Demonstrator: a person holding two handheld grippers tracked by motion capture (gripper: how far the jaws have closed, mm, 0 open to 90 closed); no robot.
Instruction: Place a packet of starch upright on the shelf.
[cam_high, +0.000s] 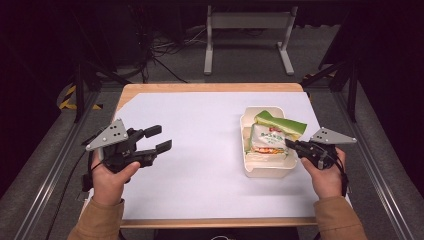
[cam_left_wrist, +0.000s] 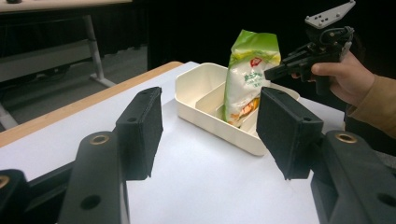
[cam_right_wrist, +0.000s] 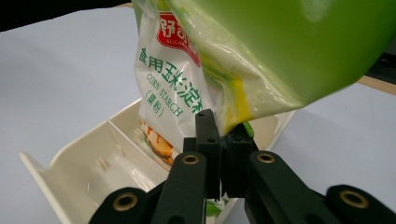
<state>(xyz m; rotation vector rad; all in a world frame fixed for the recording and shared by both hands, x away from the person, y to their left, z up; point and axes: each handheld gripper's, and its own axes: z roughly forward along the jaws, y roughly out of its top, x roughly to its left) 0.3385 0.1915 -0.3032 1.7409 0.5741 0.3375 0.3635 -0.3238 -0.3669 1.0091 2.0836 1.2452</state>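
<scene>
Green-topped white plastic bag (cam_right_wrist: 224, 60) of powder, glossy and crinkled, standing in cream divided tray (cam_high: 247, 150) on the right of white table sheet (cam_high: 200, 150). Printed: "CORN STARCH", red "SUGAR" badge, Chinese characters. Right gripper (cam_right_wrist: 223, 140) pinched tight on bag's edge. Left gripper (cam_high: 157, 138) spread wide, holding nothing, hovering well apart at left.

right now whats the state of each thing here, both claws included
left claw: open, holding nothing, above the white sheet
right claw: shut on the bag's edge
corn starch bag: upright, bottom end in the tray, pinched by the right claw
cream tray: on the sheet, divided; the nearer compartments look empty
</scene>
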